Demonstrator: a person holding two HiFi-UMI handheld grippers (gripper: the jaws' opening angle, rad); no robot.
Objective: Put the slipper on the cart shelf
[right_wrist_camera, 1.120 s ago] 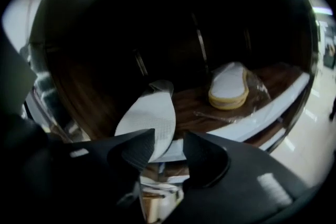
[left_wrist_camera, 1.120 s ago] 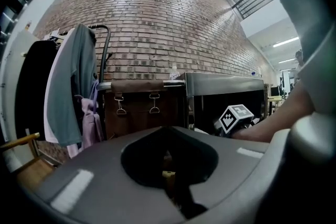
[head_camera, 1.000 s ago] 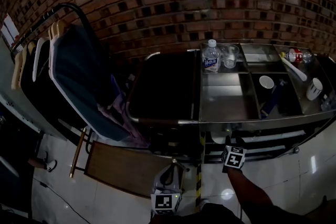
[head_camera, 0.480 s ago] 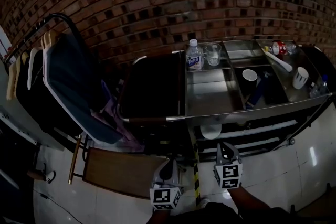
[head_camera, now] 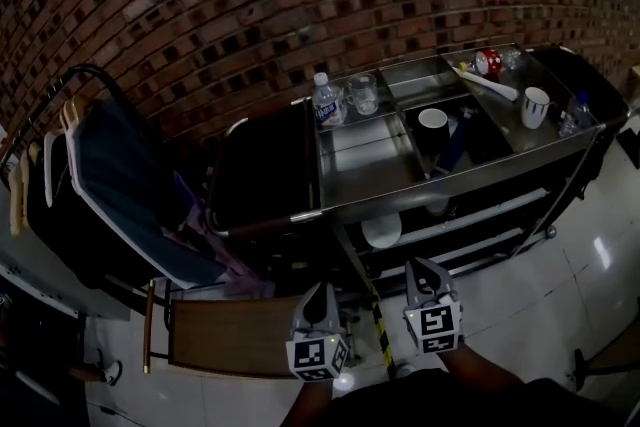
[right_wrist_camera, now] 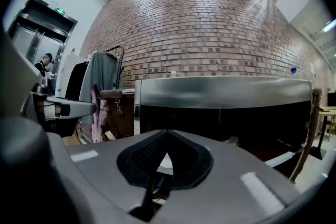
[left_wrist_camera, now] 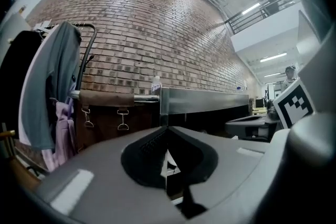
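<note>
Two hand-held grippers are hovering low over the tiled floor, just in front of the cart, and neither one is carrying anything. The left hand-held gripper is showing its jaws pressed together with nothing between them. The right hand-held gripper is doing the same, pads meeting tip to tip on empty air.

The slipper, as far as the dim light allows, is the pale rounded shape lying on the lower shelf. It is sitting at that shelf's left end, close to the front edge and tucked under the steel top. That spot makes sense, since it is the nearest open stretch of shelf and easy to reach from the front.

Up top, the bins are already holding a bottle and a glass at the back left corner and a mug towards the right end. That is leaving no sensible room for footwear there.

Both tools are pointing at the cart yet standing apart from it, touching nothing. Judging by that, the placing looks done, with the closed jaws simply resting idle rather than preparing another grasp.
</note>
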